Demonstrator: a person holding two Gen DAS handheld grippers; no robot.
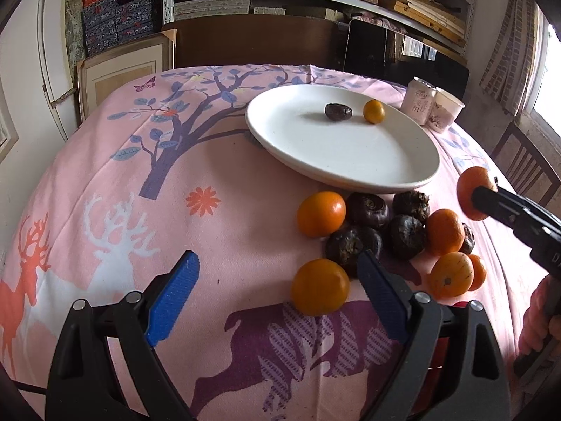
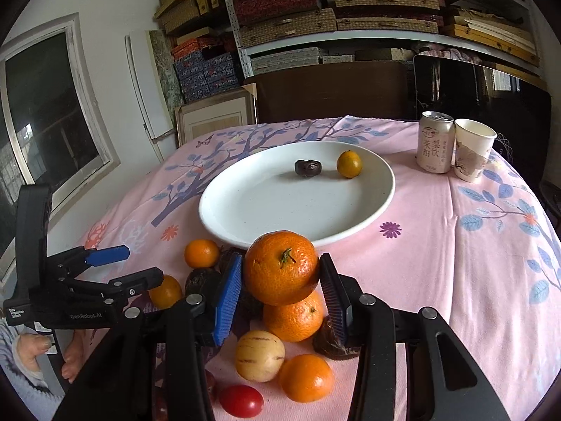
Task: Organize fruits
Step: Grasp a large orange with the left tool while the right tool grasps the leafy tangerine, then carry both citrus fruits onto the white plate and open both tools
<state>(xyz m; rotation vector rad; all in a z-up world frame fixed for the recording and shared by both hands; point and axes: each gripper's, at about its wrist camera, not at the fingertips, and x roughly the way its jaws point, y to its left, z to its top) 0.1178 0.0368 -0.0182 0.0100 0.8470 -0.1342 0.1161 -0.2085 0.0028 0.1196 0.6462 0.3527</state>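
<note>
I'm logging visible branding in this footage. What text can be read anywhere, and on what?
"GenRobot.AI": on the black body of the left gripper, right wrist view.
"美汁 梨饮", roughly: large characters on the drink can; its smaller print is unreadable.
White label on the left gripper's handle: too small.
Paper cup: no readable text.

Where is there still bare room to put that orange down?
Most of the plate is bare: only a dark fruit and a small orange sit near its far rim. The cloth right of the plate, before the can, is free. The pile under the tool is crowded.
</note>
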